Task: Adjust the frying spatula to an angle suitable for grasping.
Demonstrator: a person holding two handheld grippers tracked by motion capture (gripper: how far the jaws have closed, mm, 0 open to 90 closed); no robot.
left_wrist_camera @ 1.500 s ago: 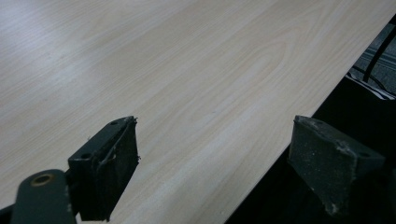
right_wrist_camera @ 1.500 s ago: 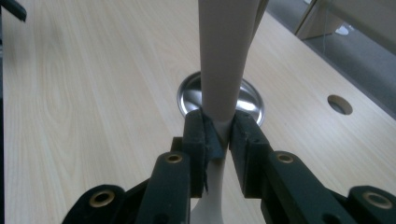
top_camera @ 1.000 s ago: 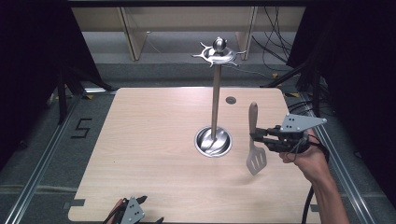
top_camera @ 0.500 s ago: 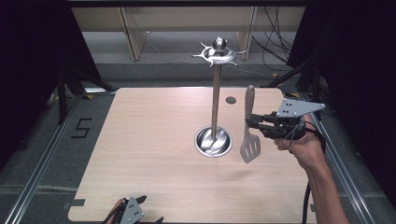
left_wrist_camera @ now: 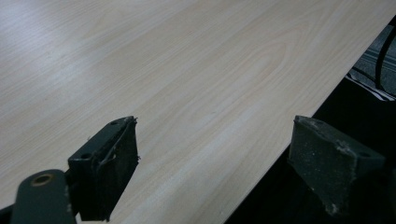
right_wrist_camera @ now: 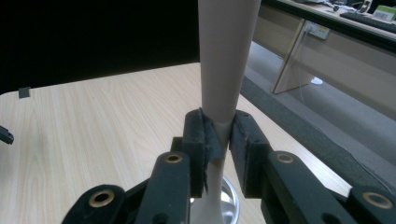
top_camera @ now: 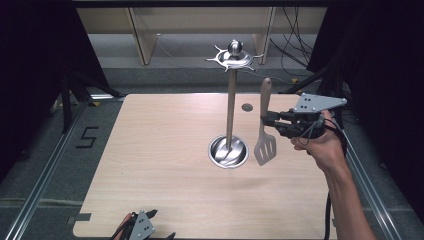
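Spatula [top_camera: 263, 131] hangs near-vertical in the air over the table [top_camera: 150, 150], slotted head down, beige handle up, just to the right of the utensil stand [top_camera: 230, 107]. Its head sits above and beside the stand's round steel base [top_camera: 228, 151], apart from it; the handle tip reaches close to, but below, the hook crown [top_camera: 231, 56] at the pole's top.

Risks, as judged:
- Grip is on the narrow neck of the handle, with the heavier head below. A smooth tapered handle could slide down between the pads, or swing if the hand tilts.
- Head is near the pole; a sideways drift could knock the stand and rock it.
- To hang it, the handle end must meet a hook. I cannot tell whether the handle has a hole, so a miss is possible.

Right gripper [top_camera: 266, 121]: jaws closed tight on the handle, one pad on each side, as the right gripper view shows [right_wrist_camera: 219, 135].

Left gripper [top_camera: 150, 225]: at the near table edge, well apart from the spatula, jaws wide and empty [left_wrist_camera: 215, 177].
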